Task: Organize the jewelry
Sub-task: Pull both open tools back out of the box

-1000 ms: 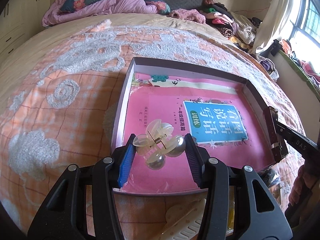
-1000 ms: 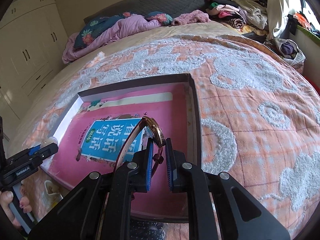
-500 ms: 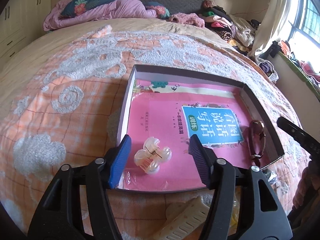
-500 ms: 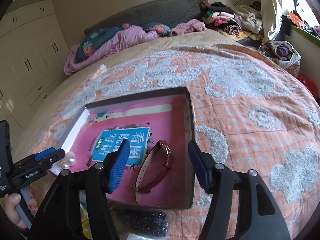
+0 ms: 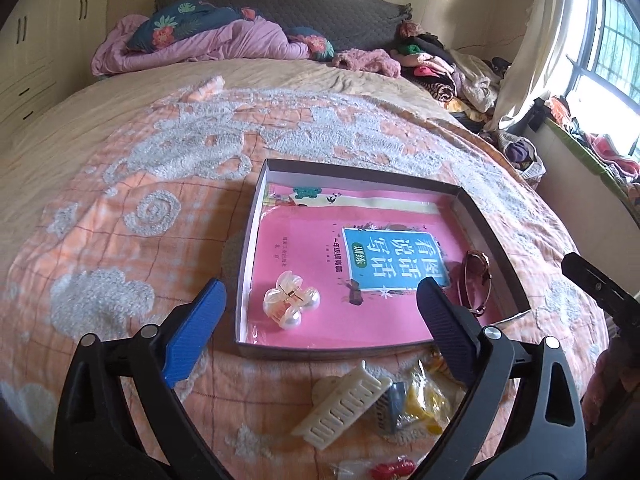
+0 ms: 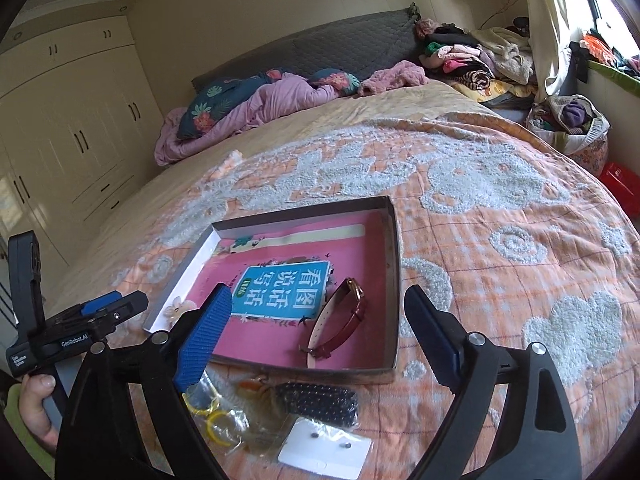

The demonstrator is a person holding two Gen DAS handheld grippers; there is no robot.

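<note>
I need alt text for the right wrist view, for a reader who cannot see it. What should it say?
A shallow box lined with a pink book cover lies on an orange bedspread, with a red-strapped watch inside near its right wall. The right gripper, jaws opening and empty, frames it. Small bagged items lie before the box.

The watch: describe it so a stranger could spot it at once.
On the orange bedspread lies a shallow box lined with a pink book cover. The watch lies inside against its right wall, with a red-brown strap and gold-rimmed case; the only other item there is a pearl hair clip.
</note>
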